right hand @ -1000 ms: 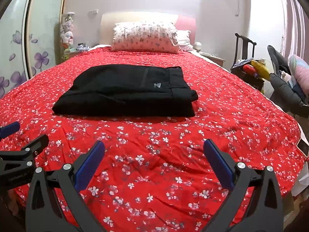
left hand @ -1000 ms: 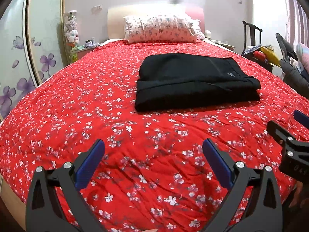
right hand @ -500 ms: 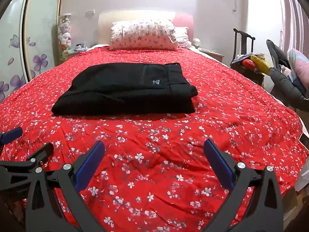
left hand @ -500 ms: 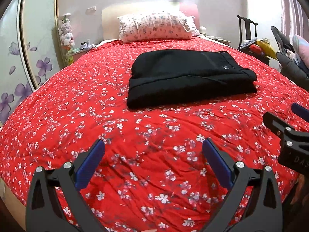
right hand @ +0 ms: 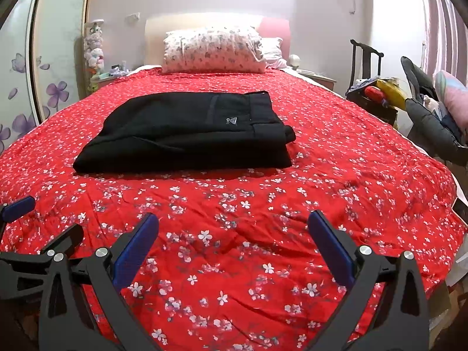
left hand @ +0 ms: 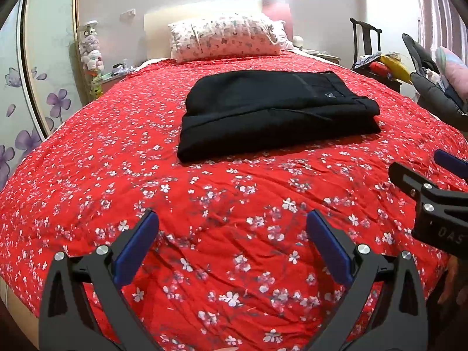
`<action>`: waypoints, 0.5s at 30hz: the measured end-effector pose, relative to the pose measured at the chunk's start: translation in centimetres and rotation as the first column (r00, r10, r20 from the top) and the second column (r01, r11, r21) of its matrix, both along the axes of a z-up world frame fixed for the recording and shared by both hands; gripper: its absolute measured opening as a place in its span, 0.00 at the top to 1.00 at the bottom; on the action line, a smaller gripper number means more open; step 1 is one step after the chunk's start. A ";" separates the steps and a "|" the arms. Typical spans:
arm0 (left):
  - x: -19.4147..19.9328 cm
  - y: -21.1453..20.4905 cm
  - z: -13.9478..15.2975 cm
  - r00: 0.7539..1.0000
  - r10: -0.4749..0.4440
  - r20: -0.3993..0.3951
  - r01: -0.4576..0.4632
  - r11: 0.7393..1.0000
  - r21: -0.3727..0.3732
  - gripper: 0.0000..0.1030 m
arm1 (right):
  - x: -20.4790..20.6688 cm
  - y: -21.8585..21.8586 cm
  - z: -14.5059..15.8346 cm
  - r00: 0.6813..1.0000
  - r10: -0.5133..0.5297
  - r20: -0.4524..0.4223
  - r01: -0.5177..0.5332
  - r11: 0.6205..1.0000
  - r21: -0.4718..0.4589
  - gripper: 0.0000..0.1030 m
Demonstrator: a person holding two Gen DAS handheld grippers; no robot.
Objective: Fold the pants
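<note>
Black pants [left hand: 275,111] lie folded into a flat rectangle on the red floral bedspread [left hand: 204,204], waistband to the right; they also show in the right wrist view [right hand: 190,134]. My left gripper [left hand: 232,234] is open and empty, held over the bed's near part, well short of the pants. My right gripper [right hand: 232,234] is open and empty, also back from the pants. The right gripper shows at the right edge of the left wrist view [left hand: 433,196]. The left gripper shows at the left edge of the right wrist view [right hand: 35,234].
A floral pillow [left hand: 225,41] lies at the headboard. A wardrobe with purple flower decals [left hand: 29,87] stands on the left. A nightstand with a plush toy [left hand: 92,55] is at the back left. A chair with clothes and bags [left hand: 424,82] stands to the right of the bed.
Both grippers have drawn back slightly from the bed, staying open. The folded pants have not moved.
</note>
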State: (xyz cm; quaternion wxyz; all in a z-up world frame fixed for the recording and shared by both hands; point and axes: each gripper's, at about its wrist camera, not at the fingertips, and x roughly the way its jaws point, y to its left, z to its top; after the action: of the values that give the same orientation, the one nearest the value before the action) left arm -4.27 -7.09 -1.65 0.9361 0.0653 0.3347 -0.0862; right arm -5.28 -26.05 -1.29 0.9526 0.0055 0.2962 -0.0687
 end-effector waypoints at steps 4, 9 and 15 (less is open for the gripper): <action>-0.1 -0.2 0.0 1.000 -0.004 -0.001 0.004 1.000 0.002 0.02 | 0.0 -0.2 0.0 1.000 -0.005 -0.001 0.005 1.000 0.003 0.01; -0.1 -0.2 0.0 1.000 -0.003 -0.001 0.003 1.000 0.001 0.02 | 0.0 -0.2 -0.1 1.000 -0.005 -0.004 0.005 1.000 0.004 0.01; -0.1 -0.3 -0.1 1.000 -0.006 -0.001 0.006 1.000 0.003 0.02 | 0.0 -0.2 -0.2 1.000 -0.004 -0.005 0.004 1.000 0.005 0.01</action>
State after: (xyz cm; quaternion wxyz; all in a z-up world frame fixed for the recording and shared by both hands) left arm -4.39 -7.41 -1.77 0.9356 0.0677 0.3352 -0.0882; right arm -5.28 -26.29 -1.45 0.9517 0.0084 0.2988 -0.0700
